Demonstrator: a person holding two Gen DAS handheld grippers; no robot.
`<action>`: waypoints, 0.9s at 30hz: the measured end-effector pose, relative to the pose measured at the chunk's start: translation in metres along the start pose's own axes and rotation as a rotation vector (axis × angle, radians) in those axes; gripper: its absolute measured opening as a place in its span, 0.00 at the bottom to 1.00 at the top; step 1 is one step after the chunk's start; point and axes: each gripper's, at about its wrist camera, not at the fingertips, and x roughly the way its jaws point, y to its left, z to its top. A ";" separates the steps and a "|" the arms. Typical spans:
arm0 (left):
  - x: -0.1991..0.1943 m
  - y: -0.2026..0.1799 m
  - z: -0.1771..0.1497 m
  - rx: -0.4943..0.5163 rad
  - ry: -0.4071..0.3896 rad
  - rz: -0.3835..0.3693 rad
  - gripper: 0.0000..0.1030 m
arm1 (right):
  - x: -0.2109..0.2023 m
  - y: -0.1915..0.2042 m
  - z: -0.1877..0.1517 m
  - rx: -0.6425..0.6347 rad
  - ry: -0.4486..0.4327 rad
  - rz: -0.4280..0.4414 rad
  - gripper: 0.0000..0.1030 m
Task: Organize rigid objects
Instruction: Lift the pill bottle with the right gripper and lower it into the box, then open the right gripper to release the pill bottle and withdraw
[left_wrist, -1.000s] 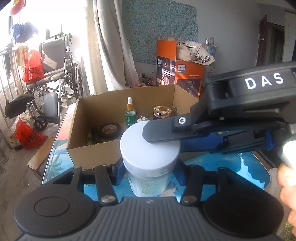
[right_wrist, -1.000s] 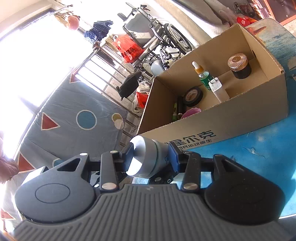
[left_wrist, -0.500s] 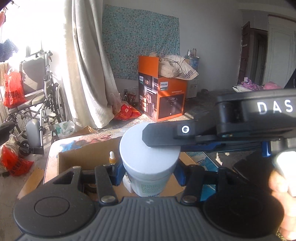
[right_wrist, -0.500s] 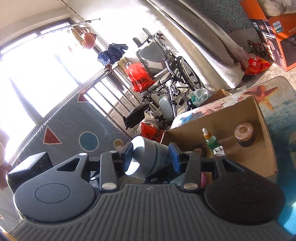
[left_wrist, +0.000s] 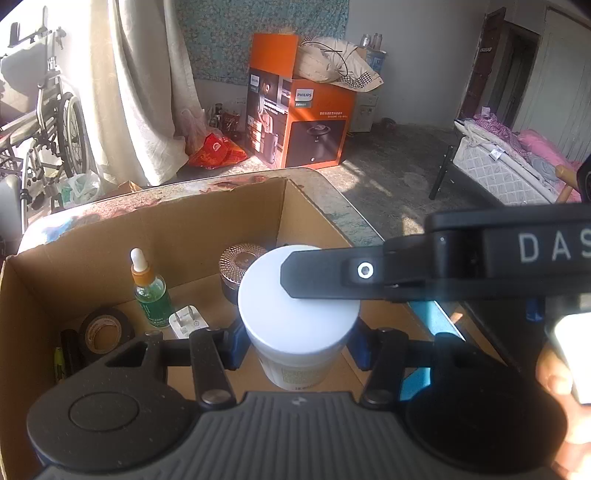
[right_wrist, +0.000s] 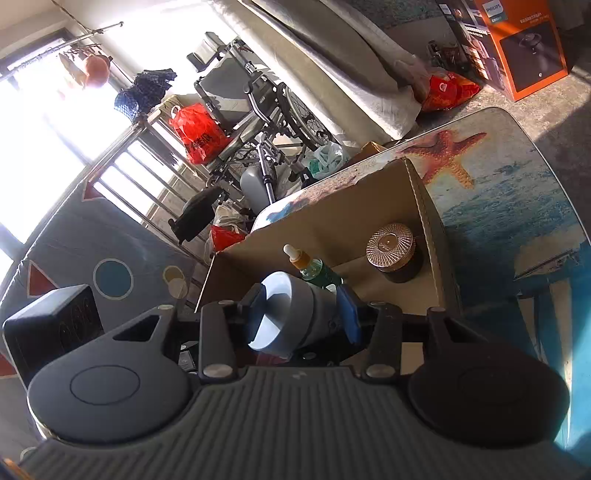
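Observation:
My left gripper is shut on a white-lidded jar and holds it above the open cardboard box. My right gripper is also shut on the same jar, gripping it from the side; its black finger crosses the lid in the left wrist view. Inside the box stand a green dropper bottle, a bronze-lidded jar, a roll of black tape and a white plug. The dropper bottle and bronze-lidded jar also show in the right wrist view.
The box sits on a table with a sea and starfish print. An orange appliance box stands on the floor beyond. A wheelchair stands by the window. A bed is at the right.
Both grippers carried the jar up from the table in front of the box and forward over the box opening. Both stayed shut on it.

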 end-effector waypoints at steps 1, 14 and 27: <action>0.006 0.002 0.000 -0.002 0.012 0.000 0.53 | 0.005 -0.003 0.000 -0.007 0.005 -0.010 0.41; 0.048 0.009 -0.004 -0.002 0.101 0.016 0.53 | 0.039 -0.018 0.001 -0.089 0.008 -0.103 0.46; 0.036 -0.002 -0.004 0.020 0.034 0.033 0.80 | 0.008 -0.026 -0.004 -0.041 -0.074 -0.061 0.57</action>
